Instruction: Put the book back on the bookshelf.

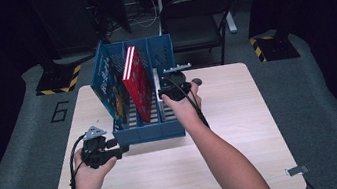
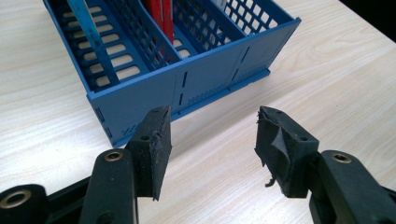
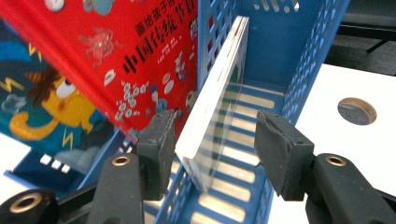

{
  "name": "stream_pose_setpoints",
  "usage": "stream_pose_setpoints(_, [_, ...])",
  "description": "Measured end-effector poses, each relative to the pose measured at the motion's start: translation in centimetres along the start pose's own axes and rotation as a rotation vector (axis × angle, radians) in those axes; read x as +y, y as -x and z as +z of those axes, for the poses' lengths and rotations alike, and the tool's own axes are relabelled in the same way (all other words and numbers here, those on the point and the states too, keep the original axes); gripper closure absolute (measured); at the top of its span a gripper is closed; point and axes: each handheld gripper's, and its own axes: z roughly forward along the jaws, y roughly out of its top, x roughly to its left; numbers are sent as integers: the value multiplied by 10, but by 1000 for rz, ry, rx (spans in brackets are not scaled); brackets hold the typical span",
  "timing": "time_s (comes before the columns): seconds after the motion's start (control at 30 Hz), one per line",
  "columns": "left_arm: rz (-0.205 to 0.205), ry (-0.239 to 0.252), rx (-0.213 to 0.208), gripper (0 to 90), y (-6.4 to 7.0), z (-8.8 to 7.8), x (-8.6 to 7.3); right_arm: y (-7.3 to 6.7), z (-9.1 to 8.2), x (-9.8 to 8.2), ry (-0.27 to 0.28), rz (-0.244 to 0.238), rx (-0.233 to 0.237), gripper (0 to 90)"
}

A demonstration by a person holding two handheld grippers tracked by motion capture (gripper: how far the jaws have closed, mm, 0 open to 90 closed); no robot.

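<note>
A: Step?
B: Filing books into the blue rack. White book stands in the slot just ahead of the right gripper, btwn its jaws, which stand apart – pads off it, looks let go.
A: Left gripper?
B: Jaws apart, nothing in them, rack's front corner just ahead.
A: Next?
B: Prob. back the right one straight out w/o nudging the book or the red book beside it.

1. The right tool stands open at the bottom of the frame, a white book between its jaws, neither pad pressing it.
2. The white book stands in the blue rack, centre.
3. A red book leans at upper left.
4. White tabletop lies at right.
</note>
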Motion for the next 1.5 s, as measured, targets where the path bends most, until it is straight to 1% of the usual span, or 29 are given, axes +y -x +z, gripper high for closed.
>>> stream_pose_setpoints(0.03, [2, -11, -5, 450, 0, 0, 0, 1, -2, -1, -3, -2, 2, 473])
stream_pose_setpoints(0.07, [3, -4, 1, 450, 0, 2, 0, 2, -4, -2, -2, -4, 10, 470])
stream_pose_setpoints(0.1, [4, -17, -7, 449, 1, 1, 0, 3, -6, -4, 1, -13, 17, 469])
stream_pose_setpoints(0.13, [9, -20, -8, 448, 1, 2, 0, 4, -8, -5, 0, -28, 21, 469])
stream_pose_setpoints(0.2, [12, -20, -7, 447, 1, 2, 0, 5, -12, -7, 1, -21, 37, 468])
stream_pose_setpoints(0.27, [7, -22, -2, 446, 1, 2, 0, 8, -16, -10, -7, -34, 50, 468])
stream_pose_setpoints(0.3, [7, -21, -3, 446, 0, 2, 0, 8, -17, -12, -2, -37, 53, 468])
stream_pose_setpoints(0.33, [4, -23, -1, 445, -1, 2, -1, 10, -19, -14, -4, -56, 60, 468])
stream_pose_setpoints(0.4, [-2, -14, 10, 444, -1, 3, -1, 11, -22, -18, -9, -91, 53, 469])
stream_pose_setpoints(0.43, [2, -16, 8, 443, -2, 3, -1, 11, -23, -21, -9, -89, 45, 468])
stream_pose_setpoints(0.47, [5, -27, 3, 443, -3, 2, -1, 13, -24, -23, -12, -101, 46, 468])
stream_pose_setpoints(0.57, [-6, -18, 8, 443, -2, 2, -2, 21, -31, -30, -8, -98, 68, 468])
stream_pose_setpoints(0.6, [-3, -23, 5, 443, -2, 1, -2, 24, -34, -33, -6, -101, 76, 468])
stream_pose_setpoints(0.67, [0, -24, 6, 443, -3, 1, -2, 29, -38, -38, -1, -99, 78, 468])
stream_pose_setpoints(0.77, [-1, -25, 7, 443, -3, 1, -2, 37, -47, -45, 11, -77, 97, 466])
stream_pose_setpoints(0.87, [-5, -25, 10, 443, -3, 1, -2, 45, -57, -54, 23, -70, 110, 466])
stream_pose_setpoints(0.9, [-5, -27, 9, 443, -3, 1, -2, 48, -60, -57, 28, -81, 112, 464])
stream_pose_setpoints(0.97, [-4, -22, 18, 443, -4, 2, -3, 52, -65, -65, 23, -85, 115, 464])
stream_pose_setpoints(1.03, [-9, -32, 12, 443, -4, 1, -3, 56, -71, -75, 22, -97, 110, 464])
stream_pose_setpoints(1.1, [-5, -26, 18, 443, -4, 1, -3, 58, -75, -84, 22, -97, 108, 461])
stream_pose_setpoints(1.17, [-9, -21, 23, 443, -4, 1, -3, 62, -78, -92, 22, -94, 116, 460])
stream_pose_setpoints(1.2, [-9, -20, 23, 442, -4, 1, -3, 62, -79, -96, 19, -83, 118, 460])
stream_pose_setpoints(1.3, [-8, -13, 24, 443, -3, 2, -3, 66, -83, -108, 18, -97, 116, 460])
stream_pose_setpoints(1.33, [-5, -25, 16, 443, -3, 2, -3, 66, -84, -111, 13, -92, 114, 460])
stream_pose_setpoints(1.37, [-6, -27, 15, 443, -3, 2, -3, 67, -85, -114, 20, -92, 108, 460])
stream_pose_setpoints(1.4, [-7, -26, 13, 443, -3, 2, -3, 68, -87, -118, 26, -79, 110, 460])
stream_pose_setpoints(1.47, [-6, -25, 18, 443, -3, 2, -3, 72, -88, -126, 38, -67, 112, 460])
stream_pose_setpoints(1.5, [-6, -25, 19, 443, -3, 2, -3, 72, -88, -131, 33, -67, 110, 460])
